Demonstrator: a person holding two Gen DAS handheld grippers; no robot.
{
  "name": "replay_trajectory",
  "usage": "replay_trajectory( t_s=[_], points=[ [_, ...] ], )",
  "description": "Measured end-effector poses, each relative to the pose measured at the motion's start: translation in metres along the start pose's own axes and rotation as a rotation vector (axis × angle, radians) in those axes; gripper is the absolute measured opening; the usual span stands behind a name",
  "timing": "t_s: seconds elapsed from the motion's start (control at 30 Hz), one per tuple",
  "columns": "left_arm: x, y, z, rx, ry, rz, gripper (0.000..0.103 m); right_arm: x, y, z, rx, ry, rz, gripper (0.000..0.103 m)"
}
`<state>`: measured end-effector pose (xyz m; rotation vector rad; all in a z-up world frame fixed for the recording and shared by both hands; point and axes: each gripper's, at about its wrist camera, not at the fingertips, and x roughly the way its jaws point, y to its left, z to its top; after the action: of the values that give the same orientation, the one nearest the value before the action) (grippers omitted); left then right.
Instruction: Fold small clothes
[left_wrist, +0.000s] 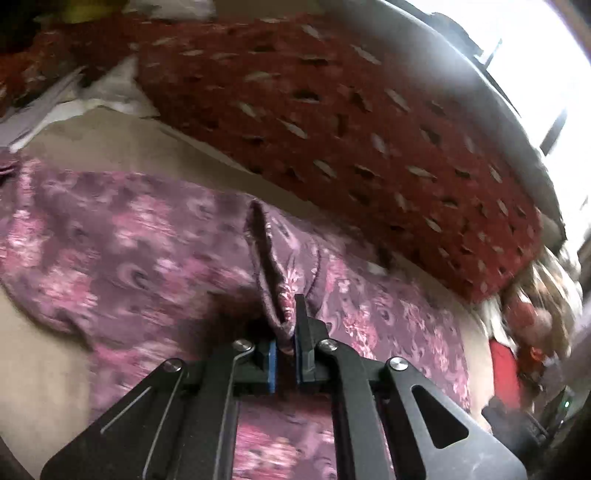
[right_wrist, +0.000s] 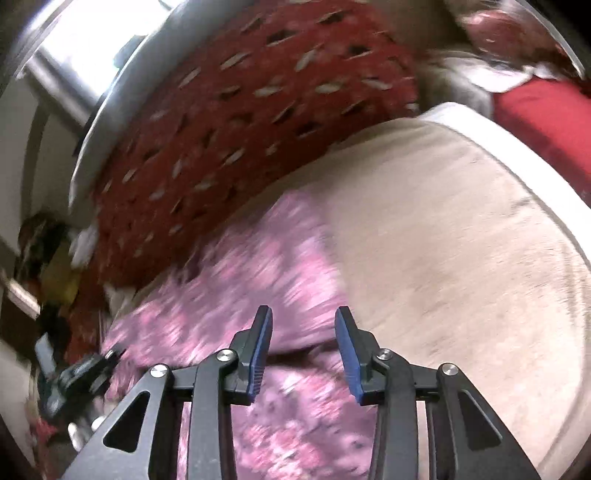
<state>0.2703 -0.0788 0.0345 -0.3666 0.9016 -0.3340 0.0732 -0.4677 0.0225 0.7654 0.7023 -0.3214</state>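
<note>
A small purple garment of thin cloth printed with pink flowers (left_wrist: 155, 258) lies spread on a beige cushion (left_wrist: 122, 147), its near part running under both tools. In the left wrist view a pinched ridge of this cloth stands up from the flat part and runs into the left gripper (left_wrist: 286, 334), whose black fingers with blue pads (left_wrist: 272, 365) are closed tight on the fold. That gripper tilts downward toward the cushion, its linkage arms filling the lower edge of the view.

The right gripper (right_wrist: 303, 317) likewise slants down over the near part of the garment (right_wrist: 258, 295), which is heavily blurred here. Its jaws stand apart with nothing between the blue pads (right_wrist: 349, 354); cloth shows only beneath them.

Behind the cushion lies a dark red fabric with pale leaf-shaped marks (left_wrist: 332, 122), backed by a grey curved edge (left_wrist: 424, 48) and bright window light.

Only the right wrist view shows the bare beige stretch of cushion (right_wrist: 461, 240) beside the garment, its white rim (right_wrist: 517, 158), and the left tool at the far left edge (right_wrist: 79, 373). Only the left view shows the raised fold in the grip, and a plain red cloth (left_wrist: 504, 373) at right.
</note>
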Motion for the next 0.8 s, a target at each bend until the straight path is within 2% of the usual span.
replay_trajectory(
  t_s=[0.1, 0.2, 0.27, 0.37, 0.43, 0.5, 0.57, 0.6, 0.67, 0.73, 0.8],
  points=[
    [0.013, 0.021, 0.002, -0.074, 0.069, -0.018, 0.004, 0.018, -0.017, 0.007, 0.087, 0.018, -0.002, 0.041],
    [0.021, 0.026, -0.001, -0.072, 0.101, -0.012, 0.004, 0.037, -0.024, 0.008, 0.139, 0.043, -0.003, 0.041],
    [0.021, 0.023, -0.003, -0.046, 0.11, -0.015, 0.005, 0.057, -0.022, 0.008, 0.164, 0.077, 0.029, 0.04],
    [0.019, 0.022, -0.001, -0.032, 0.119, -0.004, 0.005, 0.066, -0.007, 0.008, 0.105, 0.103, 0.07, 0.008],
    [0.016, 0.027, 0.003, -0.057, 0.12, -0.003, 0.009, 0.056, 0.001, 0.007, 0.074, 0.026, 0.064, 0.008],
    [0.012, 0.038, 0.007, -0.115, 0.111, -0.026, 0.01, 0.054, -0.002, 0.005, 0.072, 0.003, 0.035, 0.008],
    [0.003, 0.047, 0.012, -0.154, 0.09, -0.041, 0.01, 0.068, -0.006, 0.0, 0.045, 0.097, -0.037, 0.009],
    [0.0, 0.049, 0.014, -0.157, 0.079, -0.043, 0.01, 0.067, -0.006, -0.001, 0.043, 0.094, -0.038, 0.012],
    [-0.005, 0.049, 0.015, -0.157, 0.06, -0.056, 0.011, 0.049, 0.005, 0.0, 0.016, 0.012, -0.089, 0.015],
    [-0.001, 0.044, 0.011, -0.137, 0.071, -0.056, 0.024, 0.036, 0.021, 0.0, -0.025, -0.057, -0.083, 0.015],
    [0.012, 0.038, 0.006, -0.112, 0.104, -0.017, 0.026, 0.036, 0.042, 0.0, -0.081, -0.048, -0.057, 0.015]
  ],
)
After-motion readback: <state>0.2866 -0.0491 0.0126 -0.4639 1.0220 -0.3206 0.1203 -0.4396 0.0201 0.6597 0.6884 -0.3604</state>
